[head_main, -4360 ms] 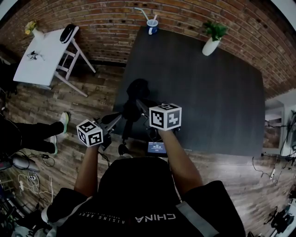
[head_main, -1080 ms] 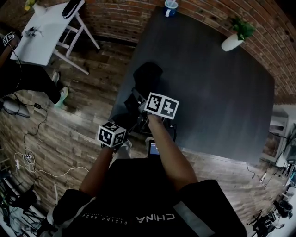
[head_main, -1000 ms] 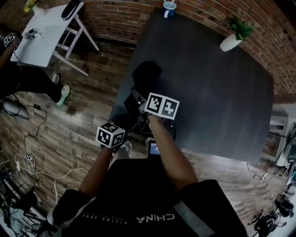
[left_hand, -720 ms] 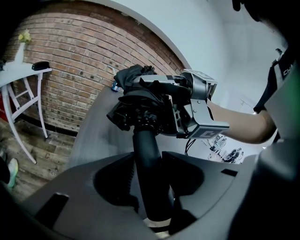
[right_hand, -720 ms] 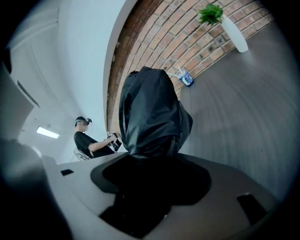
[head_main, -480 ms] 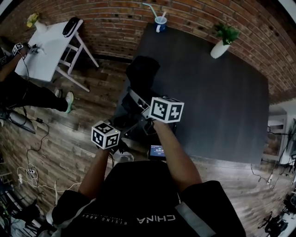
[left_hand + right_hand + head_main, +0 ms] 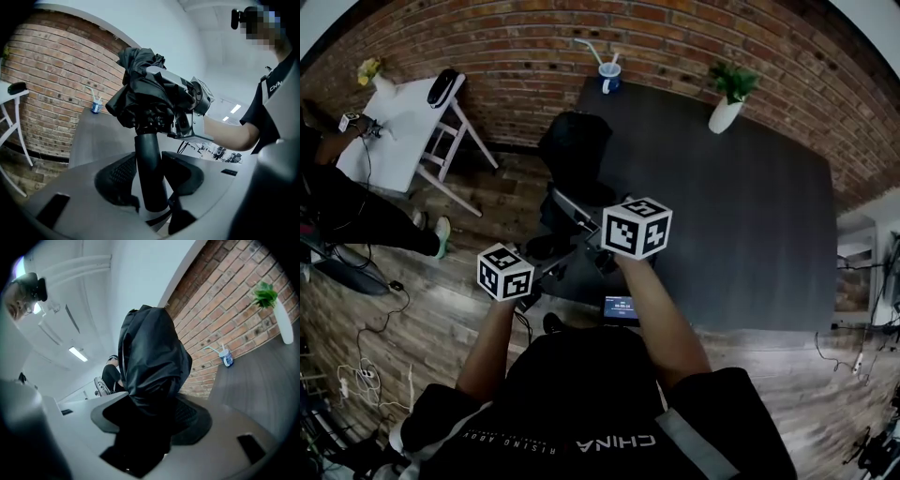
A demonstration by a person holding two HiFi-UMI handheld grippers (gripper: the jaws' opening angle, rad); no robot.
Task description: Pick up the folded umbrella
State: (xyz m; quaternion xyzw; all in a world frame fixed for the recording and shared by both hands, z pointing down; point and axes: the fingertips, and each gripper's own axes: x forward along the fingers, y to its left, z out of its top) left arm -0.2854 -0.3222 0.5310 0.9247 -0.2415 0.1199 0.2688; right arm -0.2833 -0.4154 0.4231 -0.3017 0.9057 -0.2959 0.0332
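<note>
The folded black umbrella (image 7: 573,155) is held in the air over the near left corner of the dark table (image 7: 741,216). My left gripper (image 7: 149,180) is shut on its black handle shaft (image 7: 149,159), which stands upright between the pads, with the bunched canopy (image 7: 143,96) above. My right gripper (image 7: 149,416) is shut on the canopy fabric (image 7: 152,357), which fills the gap between its jaws. In the head view the left gripper (image 7: 546,270) sits lower left and the right gripper (image 7: 584,223) beside it, both pointing toward the umbrella.
A blue cup with a straw (image 7: 608,77) and a potted plant in a white vase (image 7: 727,105) stand at the table's far edge by the brick wall. A small screen (image 7: 620,307) lies at the near edge. A white folding table (image 7: 394,122) and a seated person (image 7: 342,202) are at the left.
Both grippers have risen with the umbrella still gripped between them, and the bundle now hangs higher above the table corner. The right gripper has rolled.
</note>
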